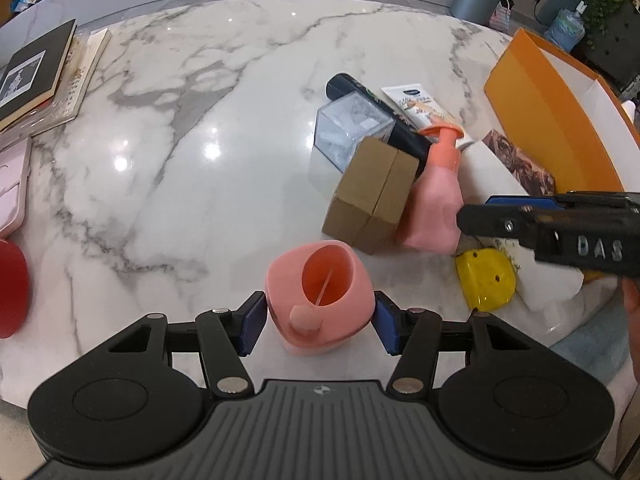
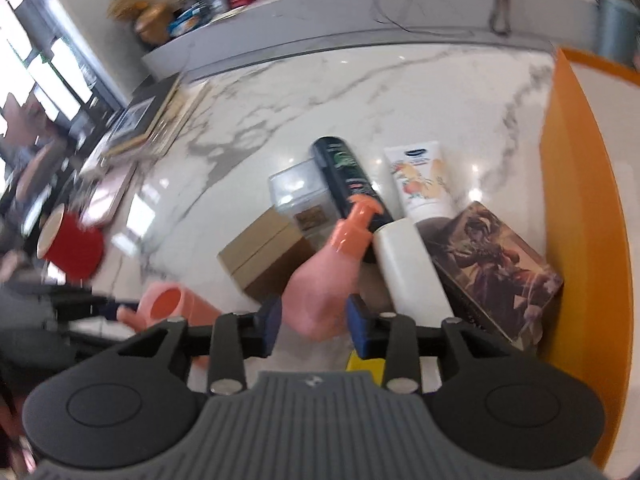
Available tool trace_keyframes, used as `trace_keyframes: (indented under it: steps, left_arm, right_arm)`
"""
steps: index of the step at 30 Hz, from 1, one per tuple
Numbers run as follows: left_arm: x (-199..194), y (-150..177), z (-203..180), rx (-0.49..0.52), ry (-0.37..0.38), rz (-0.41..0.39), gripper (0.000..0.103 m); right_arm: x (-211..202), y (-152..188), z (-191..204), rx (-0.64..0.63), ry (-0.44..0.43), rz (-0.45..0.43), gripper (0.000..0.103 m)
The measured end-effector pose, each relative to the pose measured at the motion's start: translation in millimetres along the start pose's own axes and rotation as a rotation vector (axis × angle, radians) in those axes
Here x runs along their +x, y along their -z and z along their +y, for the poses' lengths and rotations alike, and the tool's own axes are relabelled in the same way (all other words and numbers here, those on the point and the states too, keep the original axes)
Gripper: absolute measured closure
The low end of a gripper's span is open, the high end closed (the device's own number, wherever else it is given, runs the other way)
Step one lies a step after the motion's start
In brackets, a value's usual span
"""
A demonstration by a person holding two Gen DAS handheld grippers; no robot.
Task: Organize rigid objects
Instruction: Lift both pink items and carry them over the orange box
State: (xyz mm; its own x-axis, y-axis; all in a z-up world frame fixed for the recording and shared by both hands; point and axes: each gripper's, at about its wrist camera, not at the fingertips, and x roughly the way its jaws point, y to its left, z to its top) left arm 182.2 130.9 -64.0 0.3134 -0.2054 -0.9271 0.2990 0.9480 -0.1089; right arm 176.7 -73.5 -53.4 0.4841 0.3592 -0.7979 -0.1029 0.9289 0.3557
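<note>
Left wrist view: left tongs (image 1: 320, 322) pinch a pink cup (image 1: 320, 300), orange inside, near the worktop's (image 1: 200, 120) front edge. Right wrist view: right tongs (image 2: 313, 330) grip a pink pump bottle (image 2: 324, 284), orange nozzle, beside a brown box (image 2: 266, 260).

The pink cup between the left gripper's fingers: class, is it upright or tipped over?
Upright. The pink cup stands on the marble table, mouth facing up.

Left tongs (image 1: 319, 322) clasp a pink cup (image 1: 320, 298) on the marble table (image 1: 180, 140).
</note>
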Motion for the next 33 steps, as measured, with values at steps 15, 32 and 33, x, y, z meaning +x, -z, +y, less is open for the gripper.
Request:
trace_keyframes:
  steps: [15,32,33]
  left_arm:
    - [7.3,-21.7,-2.8,0.001,0.003,-0.004,0.038]
    - [-12.8,-10.2,-9.4,-0.02,-0.012,-0.041,0.039]
    - [-17.1,-8.8,-11.1,-0.021,-0.015,-0.048,0.039]
  right_arm:
    - [37.5,-23.8,-14.4,0.244,0.028,-0.014,0.063]
    - [-8.1,-5.2,-3.6,0.019,-0.004,-0.123,0.078]
    - [-14.8,-4.2,-4.0,0.014,-0.009,-0.134,0.078]
